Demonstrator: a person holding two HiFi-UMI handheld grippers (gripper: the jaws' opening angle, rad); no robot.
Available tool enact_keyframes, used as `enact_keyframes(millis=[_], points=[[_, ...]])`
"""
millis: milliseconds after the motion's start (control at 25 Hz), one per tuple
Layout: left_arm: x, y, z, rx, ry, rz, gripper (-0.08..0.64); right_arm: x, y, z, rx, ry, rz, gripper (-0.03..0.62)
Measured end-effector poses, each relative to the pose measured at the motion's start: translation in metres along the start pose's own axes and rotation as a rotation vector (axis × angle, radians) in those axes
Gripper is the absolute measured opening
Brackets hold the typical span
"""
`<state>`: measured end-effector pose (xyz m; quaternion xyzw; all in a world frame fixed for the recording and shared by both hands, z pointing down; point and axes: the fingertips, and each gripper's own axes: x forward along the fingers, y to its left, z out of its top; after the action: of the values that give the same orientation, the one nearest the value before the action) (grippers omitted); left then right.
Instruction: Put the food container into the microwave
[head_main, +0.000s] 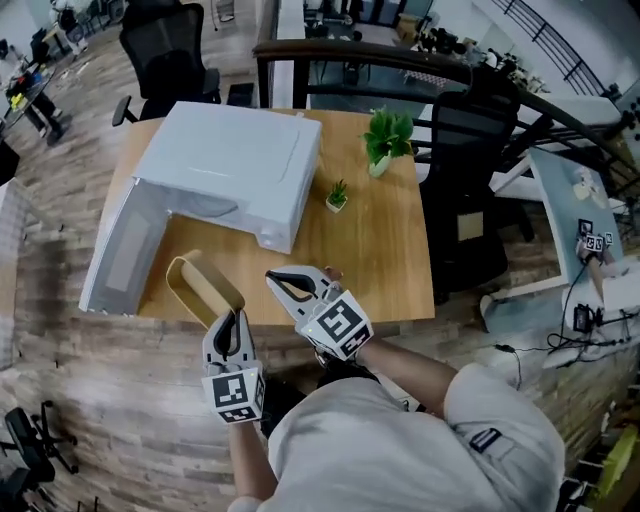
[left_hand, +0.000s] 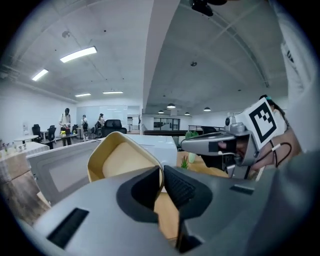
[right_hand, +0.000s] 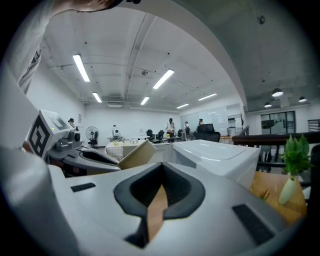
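A tan, rounded food container (head_main: 203, 288) hangs tilted over the table's near left edge, in front of the white microwave (head_main: 236, 160). The microwave's door (head_main: 122, 252) is swung open toward the left. My left gripper (head_main: 232, 320) is shut on the container's rim; in the left gripper view the container (left_hand: 119, 156) rises from between the pads (left_hand: 181, 189). My right gripper (head_main: 288, 284) hovers just right of the container, shut and empty. In the right gripper view its jaws (right_hand: 161, 169) meet, with the container (right_hand: 138, 154) and the microwave (right_hand: 220, 156) ahead.
The wooden table (head_main: 380, 250) carries a leafy plant in a white vase (head_main: 387, 136) and a small potted plant (head_main: 338, 194) right of the microwave. Black office chairs (head_main: 462, 150) stand at the far and right sides. People stand far off in the office.
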<state>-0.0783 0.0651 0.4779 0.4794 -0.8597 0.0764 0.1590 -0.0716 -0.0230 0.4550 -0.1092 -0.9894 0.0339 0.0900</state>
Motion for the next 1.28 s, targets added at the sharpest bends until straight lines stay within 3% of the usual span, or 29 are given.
enact_keyframes(millis=[200,440,760,1040,1200,1280], points=[[0.003,0.047,-0.006,0.029,0.019,-0.122,0.038,0.031,0.012,0.012,0.006,-0.001,-0.117,0.003],[0.018,0.093,-0.023,0.087,0.068,-0.256,0.038,0.036,0.015,-0.004,0.045,0.026,-0.307,0.003],[0.069,0.083,-0.013,0.150,0.120,-0.406,0.038,0.045,-0.016,0.000,0.050,-0.023,-0.385,0.003],[0.110,0.062,-0.019,0.292,0.204,-0.485,0.038,0.053,-0.038,-0.019,0.093,-0.057,-0.446,0.003],[0.115,0.062,-0.029,0.434,0.258,-0.521,0.038,0.051,-0.042,-0.031,0.157,-0.070,-0.507,0.003],[0.119,0.064,-0.031,0.417,0.274,-0.559,0.038,0.052,-0.046,-0.041,0.173,-0.065,-0.547,0.003]])
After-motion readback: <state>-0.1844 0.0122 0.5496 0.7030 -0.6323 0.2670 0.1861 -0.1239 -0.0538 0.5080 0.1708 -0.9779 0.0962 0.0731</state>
